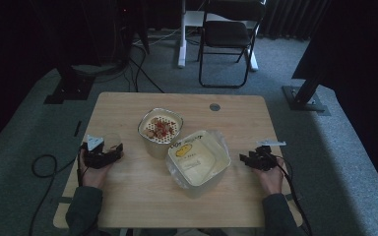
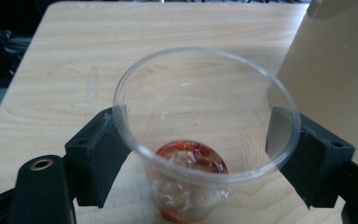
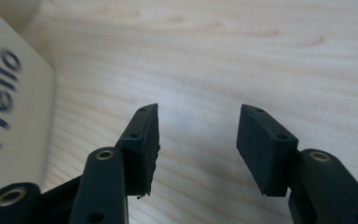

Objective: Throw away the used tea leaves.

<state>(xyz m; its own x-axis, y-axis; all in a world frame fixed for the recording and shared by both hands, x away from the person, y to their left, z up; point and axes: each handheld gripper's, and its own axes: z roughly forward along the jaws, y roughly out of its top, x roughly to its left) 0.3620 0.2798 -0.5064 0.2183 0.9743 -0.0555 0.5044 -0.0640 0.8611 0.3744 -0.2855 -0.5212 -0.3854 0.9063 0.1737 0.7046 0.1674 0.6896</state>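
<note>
My left gripper (image 1: 109, 150) (image 2: 198, 154) is shut on a clear plastic cup (image 1: 111, 140) (image 2: 205, 107), one jaw on each side of its wall, at the table's left side. Red, wet food remains (image 2: 191, 157) lie in the cup's bottom. A cream tub with a perforated insert (image 1: 160, 129) holds red and brown food pieces at mid table. Beside it lies a clear-and-cream box lid (image 1: 197, 158) (image 3: 9, 116) printed "Hello". My right gripper (image 1: 244, 158) (image 3: 198, 140) stands open just right of that lid, low over the bare wood, nothing between its jaws.
The wooden table (image 1: 128, 196) (image 3: 214, 56) has a round grommet (image 1: 215, 106) near its far edge. The tub's cream side (image 2: 335, 70) rises close to the right of the cup. A black chair (image 1: 229, 34) and cables (image 1: 44, 164) are on the carpet beyond.
</note>
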